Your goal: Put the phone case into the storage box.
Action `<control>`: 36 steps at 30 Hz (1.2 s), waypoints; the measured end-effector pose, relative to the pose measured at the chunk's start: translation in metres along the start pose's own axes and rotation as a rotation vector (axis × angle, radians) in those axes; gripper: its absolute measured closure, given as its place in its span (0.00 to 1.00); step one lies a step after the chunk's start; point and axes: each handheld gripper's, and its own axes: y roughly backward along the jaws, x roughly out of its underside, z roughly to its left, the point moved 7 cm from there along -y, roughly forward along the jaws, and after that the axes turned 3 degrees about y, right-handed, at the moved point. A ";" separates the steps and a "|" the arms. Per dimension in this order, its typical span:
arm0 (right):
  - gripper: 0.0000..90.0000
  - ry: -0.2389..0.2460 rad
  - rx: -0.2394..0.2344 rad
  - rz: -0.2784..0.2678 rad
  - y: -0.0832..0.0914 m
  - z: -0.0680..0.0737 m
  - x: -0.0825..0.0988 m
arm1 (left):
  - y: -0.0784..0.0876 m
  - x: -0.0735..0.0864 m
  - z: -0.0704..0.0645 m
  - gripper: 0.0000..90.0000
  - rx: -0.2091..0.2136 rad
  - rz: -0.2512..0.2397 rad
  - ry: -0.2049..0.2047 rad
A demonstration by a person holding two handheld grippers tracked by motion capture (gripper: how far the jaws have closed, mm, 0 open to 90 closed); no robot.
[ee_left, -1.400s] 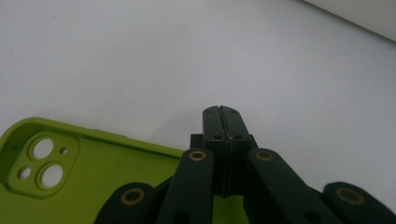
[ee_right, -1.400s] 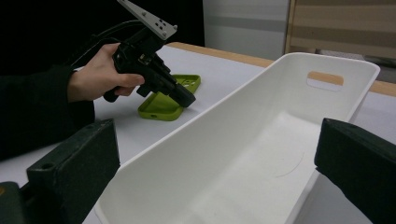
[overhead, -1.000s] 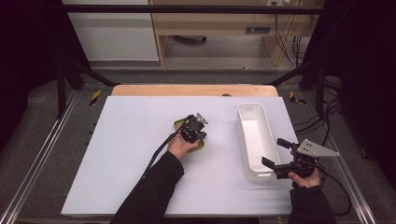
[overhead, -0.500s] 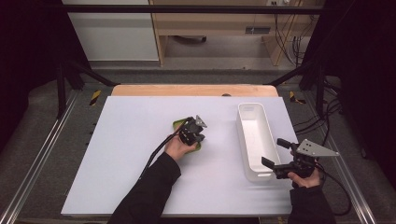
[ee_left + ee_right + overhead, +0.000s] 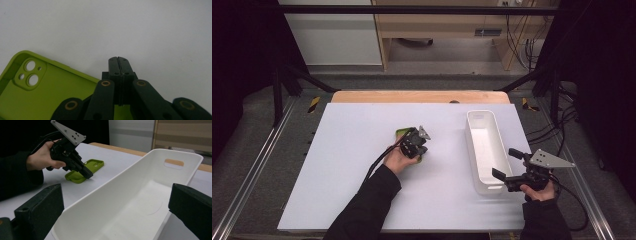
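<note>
Counter (image 5: 337,190): we see a wide white surface carrying everything; both our grippers work above it.
Bin (image 5: 484,150): a long white bin lies just ahead of our right gripper (image 5: 507,167), its long axis running away from us; it looks empty in the right gripper view (image 5: 140,202).
Right gripper: its jaws are spread wide, straddling the near end of the bin without touching it, as far as we can tell.
Phone case (image 5: 42,92): the green case lies flat, open side up, directly under our left gripper (image 5: 419,145) and reaching out to that gripper's left; camera cut-outs sit at the far-left corner.
Left gripper (image 5: 119,62): jaws pressed together, tips down at the case's right-hand edge; whether they nip the rim we cannot tell.
Key relation: we judge the left hand (image 5: 398,159) much the nearer to the case; the bin lies well off to that gripper's right.
Change from earlier: the left gripper has slid a little nearer to us over the case, now covering more of it; the right gripper has stayed put.
</note>
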 end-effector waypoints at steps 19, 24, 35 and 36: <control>0.00 0.000 0.001 0.001 0.000 0.000 0.000 | 0.016 0.021 0.002 1.00 -0.013 0.023 -0.035; 0.00 0.001 0.001 0.001 0.000 0.000 0.000 | 0.022 0.028 0.002 1.00 -0.012 0.025 -0.039; 0.00 0.004 0.002 0.004 -0.001 0.000 0.001 | 0.030 0.040 0.007 1.00 -0.023 0.025 -0.034; 0.00 0.004 0.002 0.004 -0.001 0.000 0.001 | 0.031 0.041 0.008 1.00 -0.024 0.026 -0.034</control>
